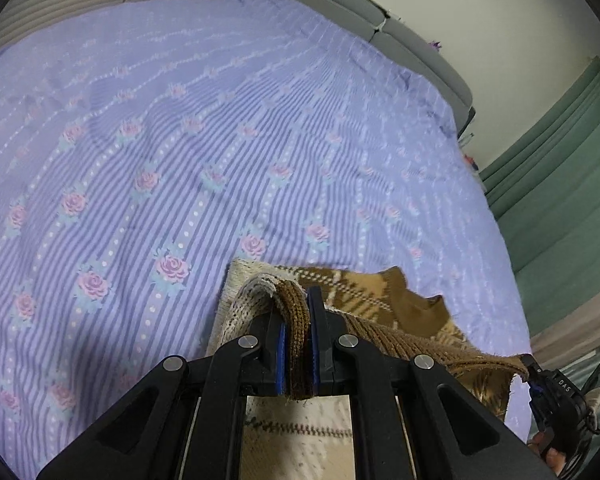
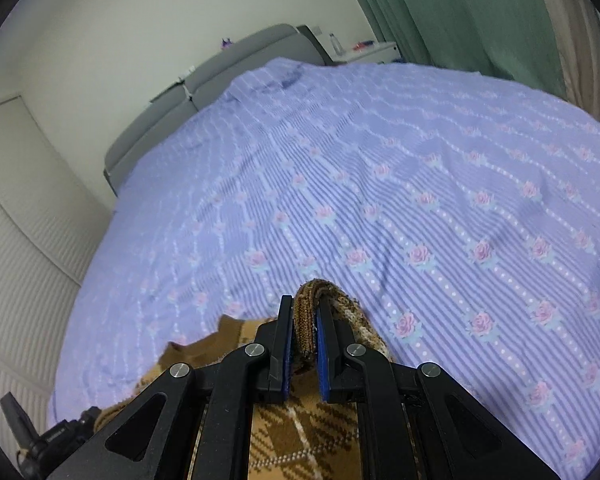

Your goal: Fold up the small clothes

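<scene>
A: Holding the brown knit sweater (image 1: 384, 292) by its ribbed hem (image 1: 298, 340) with both tools. Left gripper (image 1: 298, 344): jaws closed on a doubled bunch of the rib, which sticks out past the tips. Right gripper (image 2: 304, 344): jaws closed on the rib at the other corner, a loop of it poking above the tips.

B: Where is the rest of the garment?

A: In the left view the hem runs taut from my left jaws off toward the right tool at the frame edge. Ahead of and to the right of the left jaws, the plaid body and a brown sleeve lie rumpled on the purple floral bedspread (image 1: 180, 140). Under both sets of jaws I see plaid knit hanging or lying; I cannot tell which.

B: Stage?

A: My read: the hem is lifted and about to be carried forward over the body for the first fold. Not yet laid down.

B: Risks?

A: Three. The left bite is a thick wad, so an outer layer could creep out between the pads if I pull the hem tighter. The right bite looks shallower, near the tips; a sideways tug could free that corner and skew the fold. The sleeve ahead is already crumpled; laying the hem over it would trap a lump.
</scene>
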The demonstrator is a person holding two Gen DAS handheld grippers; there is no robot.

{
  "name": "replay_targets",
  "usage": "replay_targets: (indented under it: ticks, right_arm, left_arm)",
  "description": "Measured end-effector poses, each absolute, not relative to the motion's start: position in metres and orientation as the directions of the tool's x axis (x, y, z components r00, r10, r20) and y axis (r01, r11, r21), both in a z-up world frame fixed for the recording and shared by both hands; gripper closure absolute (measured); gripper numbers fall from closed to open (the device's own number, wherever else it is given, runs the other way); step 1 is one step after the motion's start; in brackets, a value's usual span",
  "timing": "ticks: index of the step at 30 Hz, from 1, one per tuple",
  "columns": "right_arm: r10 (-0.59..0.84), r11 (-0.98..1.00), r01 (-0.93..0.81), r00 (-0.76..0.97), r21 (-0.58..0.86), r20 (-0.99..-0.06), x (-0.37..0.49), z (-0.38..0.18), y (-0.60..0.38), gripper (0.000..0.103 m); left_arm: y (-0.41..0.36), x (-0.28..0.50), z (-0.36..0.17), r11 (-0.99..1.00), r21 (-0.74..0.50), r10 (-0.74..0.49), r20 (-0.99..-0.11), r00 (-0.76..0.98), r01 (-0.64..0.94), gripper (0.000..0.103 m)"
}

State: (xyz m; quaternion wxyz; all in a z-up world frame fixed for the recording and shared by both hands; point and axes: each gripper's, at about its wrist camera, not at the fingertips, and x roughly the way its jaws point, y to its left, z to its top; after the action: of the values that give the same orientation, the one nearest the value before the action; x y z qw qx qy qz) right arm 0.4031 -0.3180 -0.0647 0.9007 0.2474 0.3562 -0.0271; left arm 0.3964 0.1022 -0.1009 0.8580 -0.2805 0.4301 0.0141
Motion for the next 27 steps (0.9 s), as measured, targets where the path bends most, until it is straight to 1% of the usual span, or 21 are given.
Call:
replay_targets:
  ticks: [6, 13, 14, 16, 18, 19, 22, 24, 25, 26, 27]
  right_arm:
    - [0.102, 0.891, 0.254, 0.697, 0.376, -0.710, 0.426, -0.090, -0.313, 0.092]
    - [0.106, 0.897, 0.262, 0.656, 0.357, -0.747, 0.447, -0.104, -0.309, 0.092]
    - [0.107, 0.899, 0.258, 0.655, 0.354, -0.748, 0.449, -0.105, -0.309, 0.090]
    - [0.110, 0.901, 0.251, 0.655, 0.353, -0.747, 0.451, -0.104, -0.306, 0.082]
    - [0.125, 0.907, 0.225, 0.664, 0.356, -0.738, 0.449, -0.099, -0.302, 0.065]
    - [0.125, 0.909, 0.219, 0.668, 0.354, -0.734, 0.448, -0.096, -0.301, 0.064]
    - [0.110, 0.925, 0.195, 0.684, 0.326, -0.721, 0.441, -0.087, -0.293, 0.063]
    - [0.111, 0.937, 0.167, 0.687, 0.305, -0.718, 0.437, -0.080, -0.286, 0.058]
    - [0.115, 0.943, 0.150, 0.693, 0.298, -0.712, 0.433, -0.076, -0.282, 0.057]
    - [0.113, 0.947, 0.139, 0.699, 0.290, -0.706, 0.430, -0.074, -0.279, 0.057]
    - [0.107, 0.953, 0.128, 0.706, 0.275, -0.700, 0.427, -0.070, -0.275, 0.057]
  left_arm:
    - [0.107, 0.410, -0.121, 0.835, -0.467, -0.229, -0.774, 0.590, -0.289, 0.092]
    - [0.108, 0.420, -0.128, 0.830, -0.476, -0.264, -0.795, 0.546, -0.292, 0.090]
    - [0.109, 0.424, -0.127, 0.828, -0.478, -0.274, -0.802, 0.531, -0.294, 0.090]
    - [0.110, 0.426, -0.126, 0.824, -0.485, -0.290, -0.805, 0.518, -0.292, 0.088]
    - [0.113, 0.428, -0.123, 0.816, -0.501, -0.313, -0.803, 0.508, -0.289, 0.087]
    - [0.114, 0.429, -0.123, 0.808, -0.510, -0.322, -0.801, 0.505, -0.294, 0.086]
    - [0.120, 0.426, -0.123, 0.763, -0.571, -0.378, -0.774, 0.508, -0.303, 0.077]
    - [0.124, 0.424, -0.120, 0.728, -0.614, -0.415, -0.750, 0.515, -0.307, 0.071]
    - [0.125, 0.423, -0.119, 0.717, -0.627, -0.426, -0.740, 0.520, -0.304, 0.065]
    - [0.126, 0.422, -0.116, 0.712, -0.635, -0.433, -0.733, 0.524, -0.300, 0.056]
    - [0.128, 0.419, -0.111, 0.713, -0.631, -0.417, -0.732, 0.539, -0.306, 0.050]
